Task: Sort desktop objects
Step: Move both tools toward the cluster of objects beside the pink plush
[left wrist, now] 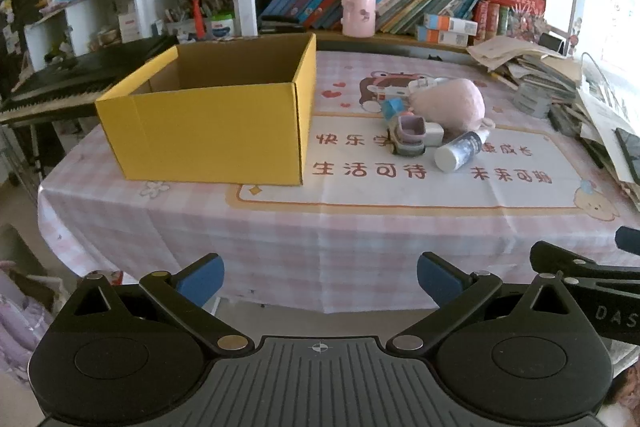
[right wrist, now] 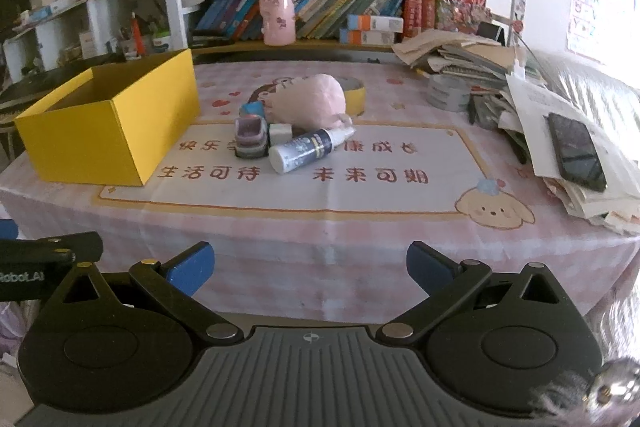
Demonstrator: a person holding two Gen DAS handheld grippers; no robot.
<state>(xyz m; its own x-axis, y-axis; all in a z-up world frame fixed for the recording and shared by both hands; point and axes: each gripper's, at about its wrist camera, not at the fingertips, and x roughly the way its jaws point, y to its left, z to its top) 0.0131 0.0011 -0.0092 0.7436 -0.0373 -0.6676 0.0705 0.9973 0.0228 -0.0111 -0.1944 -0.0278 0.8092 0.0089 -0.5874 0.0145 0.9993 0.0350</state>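
A: Both grippers are waiting at the near edge of the table [left wrist: 280,247], well apart from the things. The left gripper [left wrist: 320,279] is holding its blue pads [left wrist: 200,279] wide apart, with nothing between them. The right gripper [right wrist: 310,267] is showing the same: wide apart and holding nothing.

B: And where are the things lying?

A: They are lying in a small heap near the middle of the table, to the right of the yellow box [left wrist: 212,111]. The box is standing open, and from here it is looking empty inside, though the near wall is hiding the bottom. In the heap, the spray bottle [right wrist: 308,149] is lying on its side at the front, its bottom pointing to us. Just beside it, on the left, a small toy truck [right wrist: 250,141] is standing. Behind them a pink plush [right wrist: 312,101] is resting, touching the others.

B: So which one should go first?

A: I am thinking the bottle, because it is nearest and nothing is lying on it. The right gripper is facing it better. It should be coming from above, with the pads across the round body, near the middle, so that it is not rolling away. The left gripper can stay back near the box.

B: Any risk?

A: The bottle is smooth, so it may slip. Also the things are touching, so a low approach may push the truck.
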